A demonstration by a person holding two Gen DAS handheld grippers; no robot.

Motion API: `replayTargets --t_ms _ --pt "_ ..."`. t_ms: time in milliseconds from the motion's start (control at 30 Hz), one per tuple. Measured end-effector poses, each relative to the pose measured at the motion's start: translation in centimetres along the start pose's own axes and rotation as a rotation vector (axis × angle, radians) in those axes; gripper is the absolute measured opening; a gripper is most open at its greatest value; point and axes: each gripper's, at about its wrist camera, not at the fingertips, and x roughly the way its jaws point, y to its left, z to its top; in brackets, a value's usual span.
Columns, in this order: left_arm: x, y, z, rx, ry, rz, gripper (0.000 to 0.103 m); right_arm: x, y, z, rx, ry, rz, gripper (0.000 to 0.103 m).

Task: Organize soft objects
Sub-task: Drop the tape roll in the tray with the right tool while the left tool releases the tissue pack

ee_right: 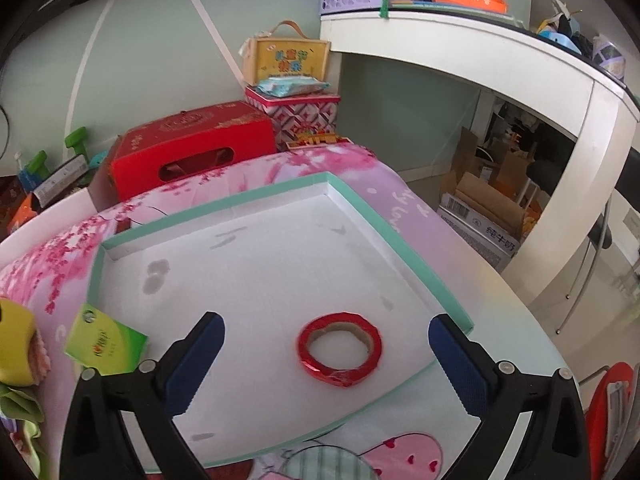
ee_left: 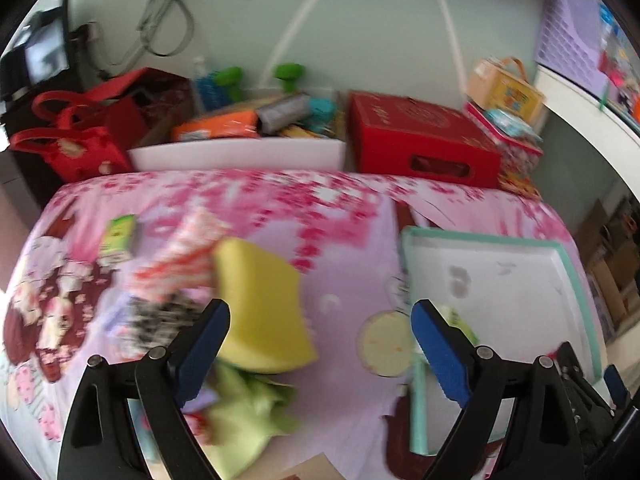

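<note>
Pink floral cloth (ee_left: 352, 264) covers the work surface, with red boxes and clutter along the far wall. Left gripper (ee_left: 320, 344) stands wide apart, holding nothing; a yellow rectangular sponge (ee_left: 262, 308) lies just beside its left finger, over a pale green cloth (ee_left: 248, 408). Right gripper (ee_right: 326, 354) is fully spread and empty above a shallow white tray with mint-green rim (ee_right: 400, 236). A red tape roll (ee_right: 339, 349) rests inside the tray's near part. A green tissue packet (ee_right: 105, 345) overlaps the tray's left edge
</note>
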Motion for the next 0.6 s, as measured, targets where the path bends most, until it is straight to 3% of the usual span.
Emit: replayTargets --t_ms 133,367,600 --pt "-1.2 3.0 0.2 -0.044 -0.023 0.082 0.092 -0.8 1.6 0.1 -0.005 -0.004 0.066 0.103" --pt "-1.7 8.5 -0.9 -0.09 0.029 0.252 0.092 -2.2 5.6 -0.3 -0.042 0.021 0.193 0.103" --pt "-2.7 13.0 -2.0 -0.166 0.045 0.313 0.092 -4.4 10.4 -1.3 -0.125 0.016 0.328 0.103"
